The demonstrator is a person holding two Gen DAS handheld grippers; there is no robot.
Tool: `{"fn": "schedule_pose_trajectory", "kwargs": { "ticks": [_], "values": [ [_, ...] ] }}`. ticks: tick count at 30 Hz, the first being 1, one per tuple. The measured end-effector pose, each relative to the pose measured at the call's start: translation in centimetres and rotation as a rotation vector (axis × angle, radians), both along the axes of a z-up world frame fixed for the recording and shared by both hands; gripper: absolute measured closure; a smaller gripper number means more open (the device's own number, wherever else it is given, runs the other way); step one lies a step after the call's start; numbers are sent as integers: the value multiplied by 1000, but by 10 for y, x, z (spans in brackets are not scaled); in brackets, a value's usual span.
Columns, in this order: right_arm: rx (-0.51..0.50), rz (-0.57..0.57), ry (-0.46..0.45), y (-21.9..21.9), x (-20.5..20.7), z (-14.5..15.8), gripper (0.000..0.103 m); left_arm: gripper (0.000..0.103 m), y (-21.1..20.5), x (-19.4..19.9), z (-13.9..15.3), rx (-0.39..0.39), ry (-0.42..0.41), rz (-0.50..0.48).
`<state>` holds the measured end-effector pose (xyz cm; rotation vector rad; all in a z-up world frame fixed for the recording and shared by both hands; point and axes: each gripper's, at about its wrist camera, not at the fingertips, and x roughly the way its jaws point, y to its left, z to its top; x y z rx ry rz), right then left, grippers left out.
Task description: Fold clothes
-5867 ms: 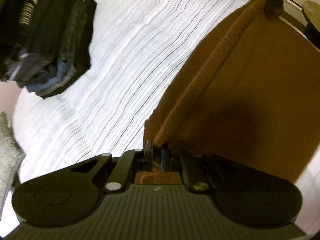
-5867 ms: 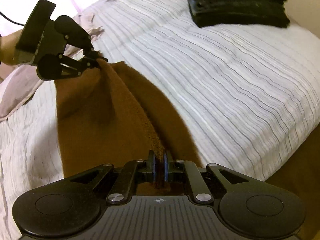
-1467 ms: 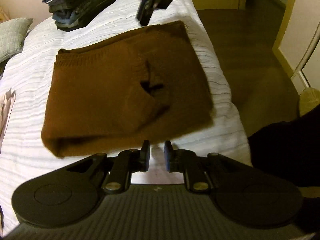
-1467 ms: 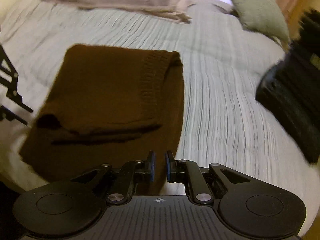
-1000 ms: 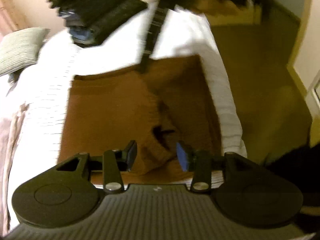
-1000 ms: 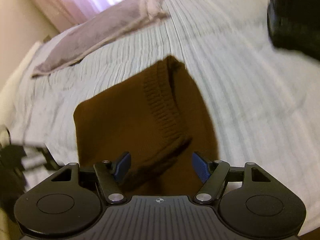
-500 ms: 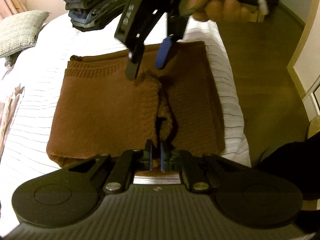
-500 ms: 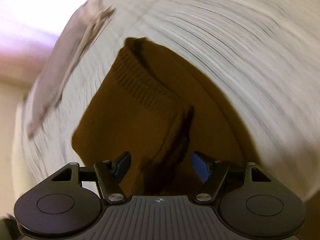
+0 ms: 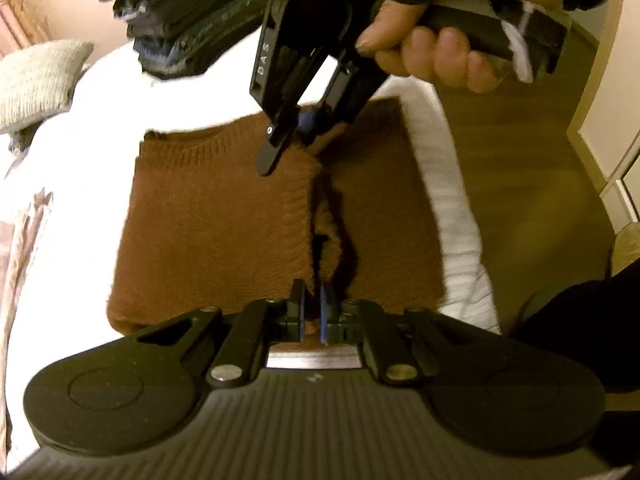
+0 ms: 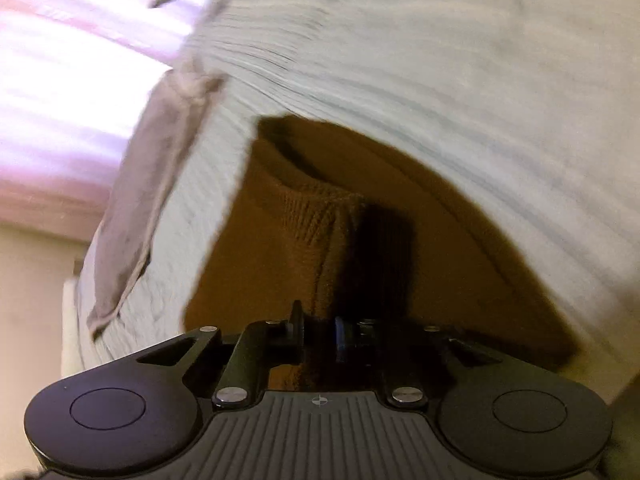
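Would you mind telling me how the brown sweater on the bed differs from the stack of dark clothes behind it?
The brown sweater is a single garment, while the stack of dark clothes holds several layers. The sweater lies low at the bed's near end; the stack rises high farther back. The left gripper pinches the sweater's near edge and the right gripper is closing on its far edge; nothing touches the stack. Both rest on the striped bed.

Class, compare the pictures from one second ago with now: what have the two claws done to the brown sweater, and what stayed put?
Both claws closed from open onto the brown sweater: the left claw pinches its near folded edge, the right claw is closing on the far ribbed edge. The sweater remains folded on the bed; the dark clothes stack is unmoved.
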<state>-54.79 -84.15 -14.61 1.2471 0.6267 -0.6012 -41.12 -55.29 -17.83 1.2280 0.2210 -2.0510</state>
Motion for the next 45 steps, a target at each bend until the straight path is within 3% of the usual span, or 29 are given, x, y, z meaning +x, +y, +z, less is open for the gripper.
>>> {"fn": "schedule_pose_trajectory", "kwargs": {
  "ticks": [3, 7, 11, 14, 17, 21, 24, 26, 28, 31, 37, 38, 41, 45],
  "values": [
    [-41, 25, 39, 10, -13, 9, 92, 99, 8, -10, 5, 6, 21, -28],
    [-3, 15, 131, 19, -24, -22, 91, 99, 15, -22, -16, 75, 14, -48],
    [-27, 32, 128, 25, -30, -17, 91, 97, 14, -17, -15, 91, 26, -26],
    [-23, 36, 125, 26, -33, -13, 91, 87, 14, -5, -5, 95, 50, 14],
    [5, 30, 111, 23, -32, -13, 91, 86, 10, 19, 9, 62, 62, 77],
    [33, 53, 102, 23, -29, -9, 91, 74, -14, 53, 11, 35, 12, 208],
    [60, 51, 109, 18, -30, -16, 91, 69, -32, 63, 3, -38, -108, 222],
    [65, 55, 104, 16, -31, -17, 70, 67, -39, 66, -4, -89, -190, 159],
    [50, 53, 102, 16, -34, -12, 64, 63, -43, 66, -11, -141, -249, 74],
    [60, 21, 88, 30, -44, -5, 64, 62, -47, 67, -21, -205, -306, -59],
    [101, -118, 47, 89, -46, -6, 62, 64, -51, 71, -38, -265, -303, -255],
    [106, -148, 38, 99, -45, -8, 58, 66, -52, 72, -42, -273, -298, -280],
    [110, -201, 19, 121, -37, -15, 53, 90, -53, 76, -49, -281, -288, -338],
    [99, -265, 5, 133, -30, -21, 53, 95, -54, 80, -51, -283, -268, -393]
  ]
}}
